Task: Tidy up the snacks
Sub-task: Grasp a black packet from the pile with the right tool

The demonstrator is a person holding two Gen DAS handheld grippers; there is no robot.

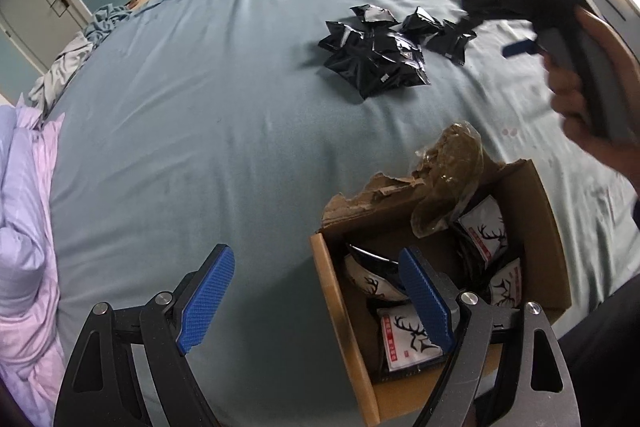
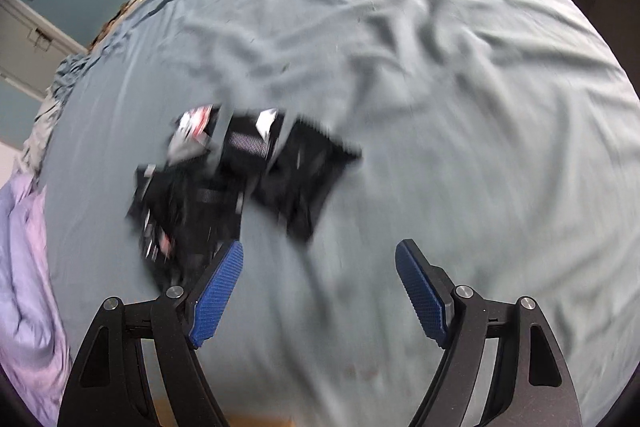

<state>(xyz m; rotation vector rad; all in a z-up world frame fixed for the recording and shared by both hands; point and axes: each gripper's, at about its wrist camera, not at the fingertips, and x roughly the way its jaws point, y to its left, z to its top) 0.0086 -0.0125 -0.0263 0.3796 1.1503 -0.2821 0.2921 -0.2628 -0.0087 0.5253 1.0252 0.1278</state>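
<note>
One cardboard box (image 1: 536, 227) sitting under and just beyond right jaw of left gripper (image 1: 316, 301). Four white deer-print packets (image 1: 486, 227) showing inside box, one lying right at that jaw's tip. One brown bag (image 1: 452, 171) leaning over box's far rim. Black packets (image 1: 376, 55) lying heaped well beyond jaws, roughly eight, exact count unclear. Right gripper (image 2: 320, 293): same heap blurring beyond left jaw, uncountable. Two grippers.

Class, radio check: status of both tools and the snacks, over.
Left tool open, empty, over box. Right tool open, empty, near packet pile. Nothing blocking.
</note>
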